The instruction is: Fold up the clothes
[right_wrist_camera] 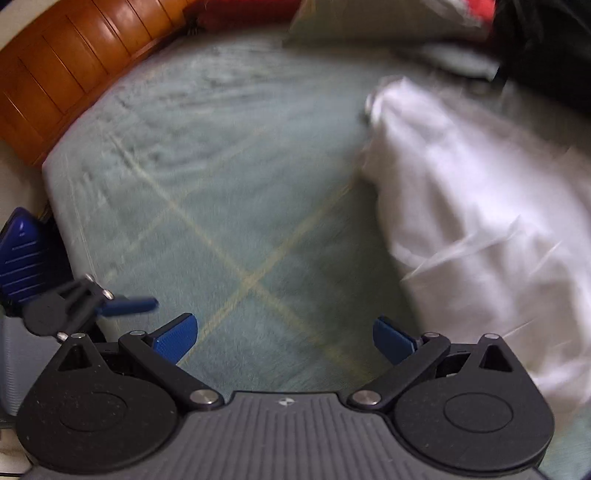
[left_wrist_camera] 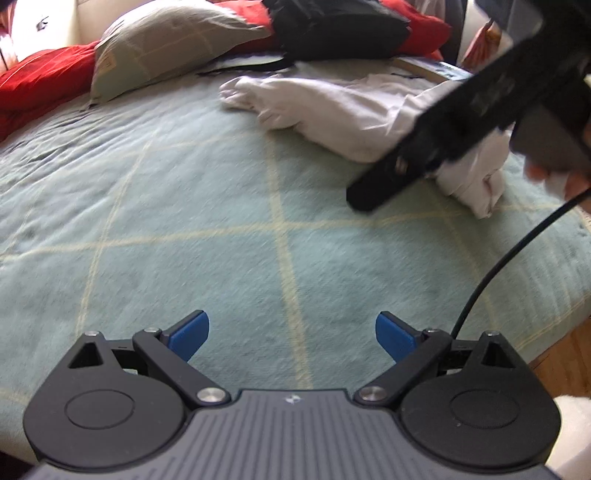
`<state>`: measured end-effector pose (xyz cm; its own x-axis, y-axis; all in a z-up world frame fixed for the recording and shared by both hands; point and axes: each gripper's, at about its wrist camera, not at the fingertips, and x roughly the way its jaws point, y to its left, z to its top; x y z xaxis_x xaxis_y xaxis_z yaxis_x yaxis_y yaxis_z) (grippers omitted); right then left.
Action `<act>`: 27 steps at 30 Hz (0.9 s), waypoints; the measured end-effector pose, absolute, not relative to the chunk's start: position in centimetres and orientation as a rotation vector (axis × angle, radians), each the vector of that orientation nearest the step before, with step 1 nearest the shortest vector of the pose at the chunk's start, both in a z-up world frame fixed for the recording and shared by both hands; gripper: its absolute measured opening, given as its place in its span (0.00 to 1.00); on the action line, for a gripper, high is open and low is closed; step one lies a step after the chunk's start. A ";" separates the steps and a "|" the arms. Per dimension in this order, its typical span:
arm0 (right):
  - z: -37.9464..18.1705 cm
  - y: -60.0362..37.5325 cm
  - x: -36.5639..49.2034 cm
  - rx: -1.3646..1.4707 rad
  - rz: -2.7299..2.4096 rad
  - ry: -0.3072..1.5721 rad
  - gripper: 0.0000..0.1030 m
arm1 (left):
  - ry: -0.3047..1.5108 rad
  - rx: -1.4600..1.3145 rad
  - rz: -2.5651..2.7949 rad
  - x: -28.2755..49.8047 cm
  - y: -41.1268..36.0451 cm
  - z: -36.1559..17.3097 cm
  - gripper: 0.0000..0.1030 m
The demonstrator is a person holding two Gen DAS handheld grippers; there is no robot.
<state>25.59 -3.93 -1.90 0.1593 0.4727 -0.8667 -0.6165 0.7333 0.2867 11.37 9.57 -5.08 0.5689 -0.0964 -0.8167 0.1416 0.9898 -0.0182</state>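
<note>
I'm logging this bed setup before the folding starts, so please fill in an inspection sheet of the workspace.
Surface: pale green blanket with cream grid lines, mostly bare.
Job's things: crumpled white cotton garment, unfolded, at the far right.
Clutter: grey-green pillow, red bedding, black bag.
Grippers: left gripper and right gripper both open, holding nothing.
Cables: black cable over the blanket's right edge.
Surroundings: brown wooden headboard.

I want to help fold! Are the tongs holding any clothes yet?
No. The left tongs and right tongs are open and empty; the white shirt lies on the bed.
</note>
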 end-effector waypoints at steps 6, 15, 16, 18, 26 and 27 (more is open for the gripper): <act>-2.7 -6.1 28.4 -0.168 0.660 1.116 0.94 | 0.954 0.032 -0.132 11.8 10.1 -5.2 0.94; 0.1 -12.4 33.3 -0.094 0.459 0.975 0.94 | 0.962 0.051 -0.165 13.2 8.8 -5.7 0.94; 0.3 -12.8 33.4 -0.073 0.469 0.975 0.94 | 0.961 0.053 -0.168 13.4 8.7 -5.7 0.94; 0.5 -13.6 33.4 -0.032 0.489 0.974 0.94 | 0.963 0.060 -0.165 13.6 8.6 -5.7 0.94; 1.4 -11.4 29.0 -0.040 0.690 0.919 0.89 | 0.977 0.085 -0.145 14.3 8.0 -6.1 0.94; 1.2 -11.0 28.5 -0.059 0.703 0.919 0.84 | 0.978 0.089 -0.142 14.4 8.0 -6.1 0.94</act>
<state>28.47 -10.96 1.20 0.4025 0.5316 -0.7452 -0.5802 0.7778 0.2415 14.39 7.97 -6.10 0.5503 -0.0798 -0.8311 0.1597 0.9871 0.0110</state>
